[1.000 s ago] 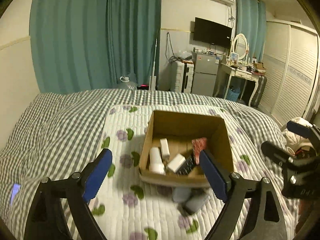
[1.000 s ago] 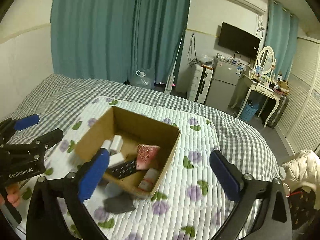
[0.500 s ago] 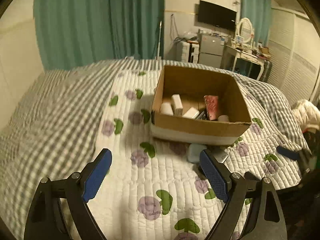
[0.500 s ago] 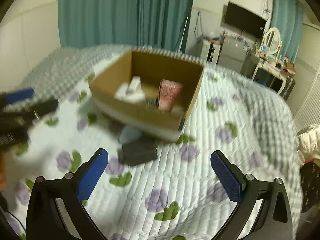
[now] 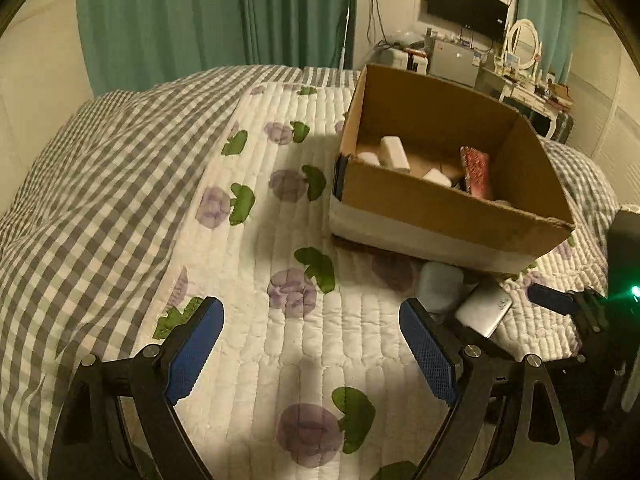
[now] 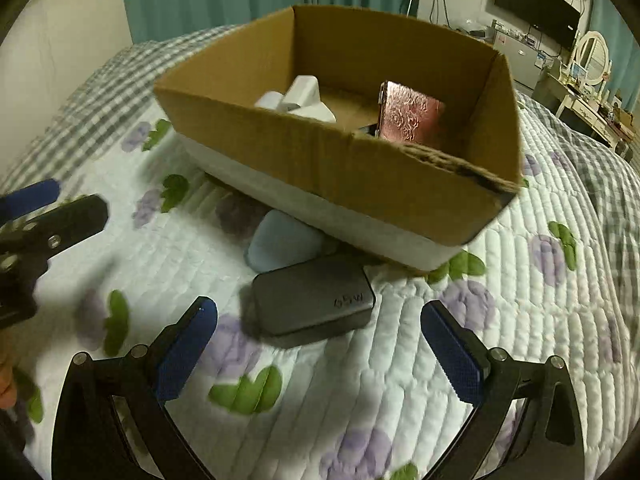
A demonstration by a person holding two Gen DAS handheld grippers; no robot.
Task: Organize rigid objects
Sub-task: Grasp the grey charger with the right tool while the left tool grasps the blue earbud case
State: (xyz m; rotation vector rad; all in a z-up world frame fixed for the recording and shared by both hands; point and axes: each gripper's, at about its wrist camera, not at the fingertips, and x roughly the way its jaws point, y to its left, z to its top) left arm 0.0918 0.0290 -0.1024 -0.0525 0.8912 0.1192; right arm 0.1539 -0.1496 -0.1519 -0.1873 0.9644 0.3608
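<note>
A dark grey power bank and a pale blue case lie on the quilt, touching the front of a cardboard box. The box holds white items and a red patterned case. My right gripper is open, empty, low over the quilt, with the power bank just ahead between its jaws. My left gripper is open and empty over bare quilt, left of the box; the pale case and power bank lie by its right finger.
The flowered quilt lies on a grey checked bedspread. Teal curtains, a TV, a fridge and a dressing table stand behind the bed. The left gripper shows at the left edge of the right wrist view.
Both grippers have dropped lower and moved closer to the bed. The box and the two items before it now look much larger. Both stayed open.
</note>
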